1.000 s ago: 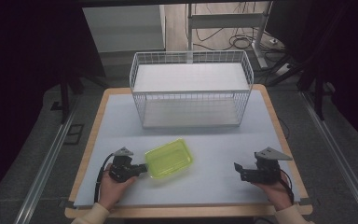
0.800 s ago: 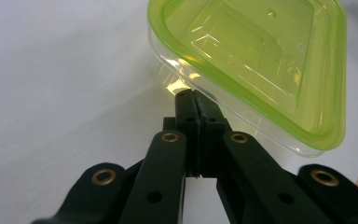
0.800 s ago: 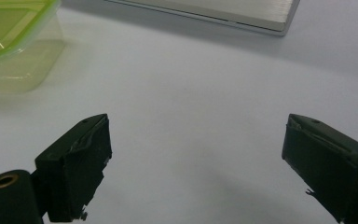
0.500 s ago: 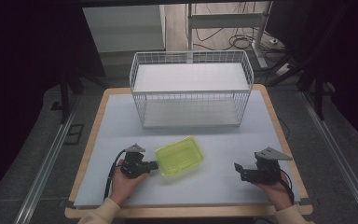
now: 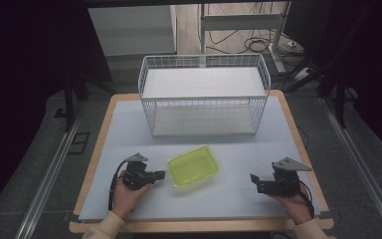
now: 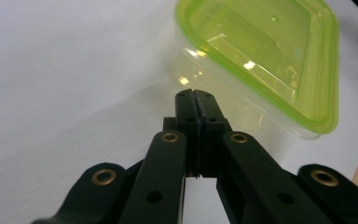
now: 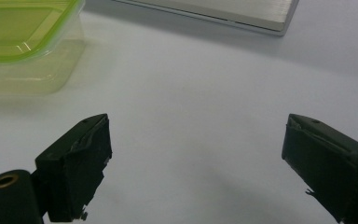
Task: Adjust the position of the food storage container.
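No brand, label or writing can be read on any item.

The left gripper (image 5: 158,175) is held low over the surface (image 5: 238,194) by the left hand (image 5: 125,194), with its jaws pointed to the right at the box (image 5: 193,167). In the left gripper view the left gripper (image 6: 196,95) is seen clenched, both jaws pressed flat together with nothing between them, the tips just beside the clear wall of the box (image 6: 265,60); whether they touch it cannot be told.

The right gripper (image 5: 254,180) is held by the right hand (image 5: 293,201) near the front right of the surface, with the jaws pointed left and a grey three-cornered plate (image 5: 291,165) on top. In the right gripper view the right gripper (image 7: 196,140) is seen released, its jaws spread wide with bare surface (image 7: 191,93) between them.

The box, clear with a yellow-green lid, is set on the surface between the two grippers, nearer the left one and well apart from the right. A white wire basket (image 5: 204,94) stands at the back of the surface, behind the box.

The lid's raised moulded panel and the see-through side wall are made out in the left gripper view, whereas in the high view the box is seen as a plain green shape. A corner of the box (image 7: 28,42) and the lower edge of the basket (image 7: 233,14) are caught in the right gripper view. Both forearms, in pale sleeves (image 5: 104,231), and the wooden edge (image 5: 199,226) of the surface are given by the high view.
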A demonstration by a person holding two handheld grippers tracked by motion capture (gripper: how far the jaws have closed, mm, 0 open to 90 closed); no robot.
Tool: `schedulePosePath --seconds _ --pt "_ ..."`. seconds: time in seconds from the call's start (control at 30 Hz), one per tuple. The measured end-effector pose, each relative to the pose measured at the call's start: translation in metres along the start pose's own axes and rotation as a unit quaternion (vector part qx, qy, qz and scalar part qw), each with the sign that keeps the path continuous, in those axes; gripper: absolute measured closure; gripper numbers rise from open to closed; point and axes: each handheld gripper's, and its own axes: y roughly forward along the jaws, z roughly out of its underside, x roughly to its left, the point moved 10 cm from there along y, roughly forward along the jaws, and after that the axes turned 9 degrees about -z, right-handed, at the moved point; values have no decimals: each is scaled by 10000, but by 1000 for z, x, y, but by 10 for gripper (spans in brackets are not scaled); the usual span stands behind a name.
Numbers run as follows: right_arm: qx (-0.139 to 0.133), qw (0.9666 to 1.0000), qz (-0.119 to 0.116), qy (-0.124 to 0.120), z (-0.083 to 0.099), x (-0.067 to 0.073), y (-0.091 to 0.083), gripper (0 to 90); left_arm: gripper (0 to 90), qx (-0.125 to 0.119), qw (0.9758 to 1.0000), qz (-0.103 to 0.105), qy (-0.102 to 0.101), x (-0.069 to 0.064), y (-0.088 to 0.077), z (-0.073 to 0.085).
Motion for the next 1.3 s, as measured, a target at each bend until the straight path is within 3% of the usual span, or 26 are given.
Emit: schedulePosePath --seconds 0.13,0.4,0.93,1.2,1.3 --pt "11 10000 7 -3 0 0 0 83 897 -27 9997 90 -212 5 -2 -3" --pt "42 10000 36 -34 1 0 1 84 898 88 9998 165 -74 -8 10 -7" --pt "50 10000 67 -36 2 -1 1 84 898 210 9992 273 -223 -7 36 -25" --pt "63 10000 69 -26 3 -1 1 84 898 311 9992 228 -103 -10 49 -34" --pt "66 9999 74 -21 3 -2 1 84 898 304 9991 245 -141 -11 51 -34"
